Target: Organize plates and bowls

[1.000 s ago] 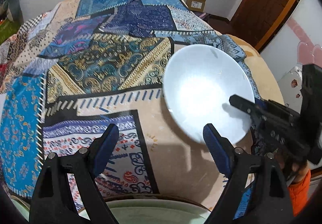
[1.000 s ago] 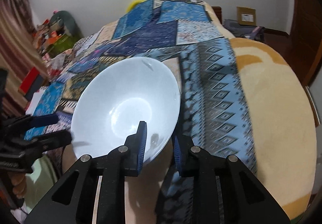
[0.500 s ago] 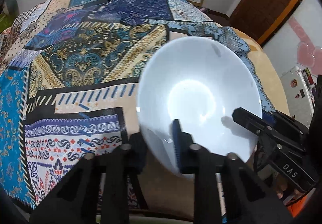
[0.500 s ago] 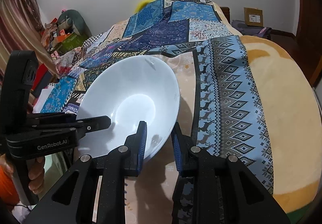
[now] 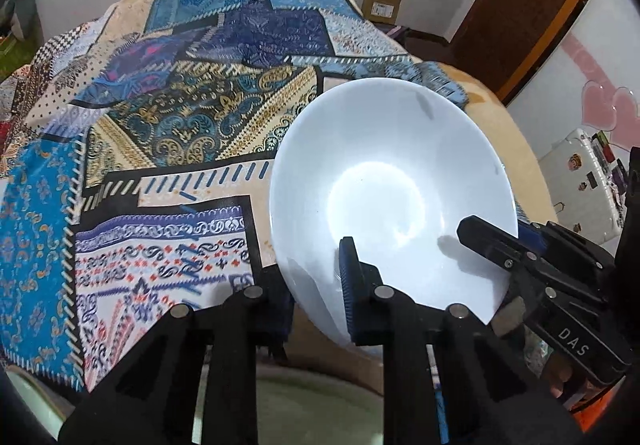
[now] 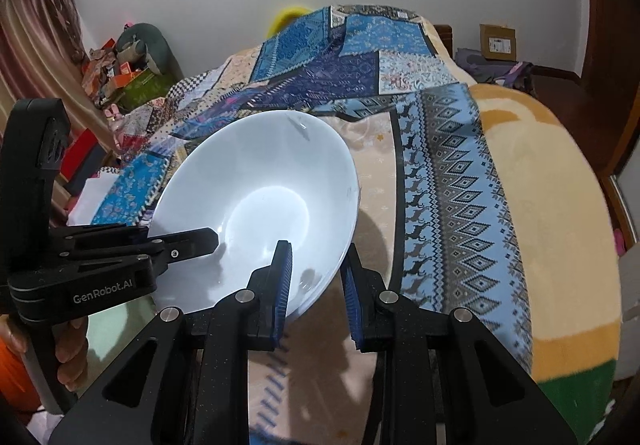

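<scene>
Both pinch the white bowl (image 5: 392,181) rim: left gripper (image 5: 316,285) & right gripper (image 6: 316,281). Keep bowl level, don't twist apart over bed (image 6: 540,205).

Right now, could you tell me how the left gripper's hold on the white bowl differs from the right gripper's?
The left gripper clamps the white bowl at the rim's near-left edge; the right gripper clamps the near-right edge. In the left wrist view, the left gripper's outer finger is hidden behind the bowl wall, while the right wrist view shows both of the right gripper's fingers. Both are shut on the rim, one blue pad inside.
</scene>
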Demonstrator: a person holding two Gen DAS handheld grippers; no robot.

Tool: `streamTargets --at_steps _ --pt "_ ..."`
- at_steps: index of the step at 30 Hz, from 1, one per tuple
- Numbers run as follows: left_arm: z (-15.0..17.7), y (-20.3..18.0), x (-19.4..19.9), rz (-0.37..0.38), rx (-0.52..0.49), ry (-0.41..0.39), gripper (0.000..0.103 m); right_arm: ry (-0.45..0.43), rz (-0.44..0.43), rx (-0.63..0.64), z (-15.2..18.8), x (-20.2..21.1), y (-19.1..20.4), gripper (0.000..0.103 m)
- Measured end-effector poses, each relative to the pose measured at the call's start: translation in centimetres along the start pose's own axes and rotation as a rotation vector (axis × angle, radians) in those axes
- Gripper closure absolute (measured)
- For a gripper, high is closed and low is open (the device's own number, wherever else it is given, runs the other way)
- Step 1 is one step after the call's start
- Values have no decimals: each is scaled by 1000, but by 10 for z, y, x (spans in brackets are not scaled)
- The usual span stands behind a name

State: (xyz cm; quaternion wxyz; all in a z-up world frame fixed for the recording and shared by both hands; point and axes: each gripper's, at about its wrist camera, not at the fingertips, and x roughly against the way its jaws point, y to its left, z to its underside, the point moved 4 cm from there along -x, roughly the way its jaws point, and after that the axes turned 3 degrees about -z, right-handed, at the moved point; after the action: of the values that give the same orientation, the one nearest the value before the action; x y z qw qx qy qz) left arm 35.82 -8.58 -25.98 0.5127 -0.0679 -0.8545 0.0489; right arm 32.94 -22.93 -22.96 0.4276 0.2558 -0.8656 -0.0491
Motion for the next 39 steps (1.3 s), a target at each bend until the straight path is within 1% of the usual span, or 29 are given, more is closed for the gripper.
streamTargets --at_steps 11,22,30,39 --pt "12 -7 71 13 -13 -92 83 -79 7 25 -3 50 34 81" --pt "32 7 148 21 -8 -197 83 -150 3 90 -9 90 84 81" --pt "56 32 195 19 8 -256 83 -179 -12 134 -5 103 122 81" --pt "87 80 228 -23 65 -281 83 -172 -63 184 8 94 171 81"
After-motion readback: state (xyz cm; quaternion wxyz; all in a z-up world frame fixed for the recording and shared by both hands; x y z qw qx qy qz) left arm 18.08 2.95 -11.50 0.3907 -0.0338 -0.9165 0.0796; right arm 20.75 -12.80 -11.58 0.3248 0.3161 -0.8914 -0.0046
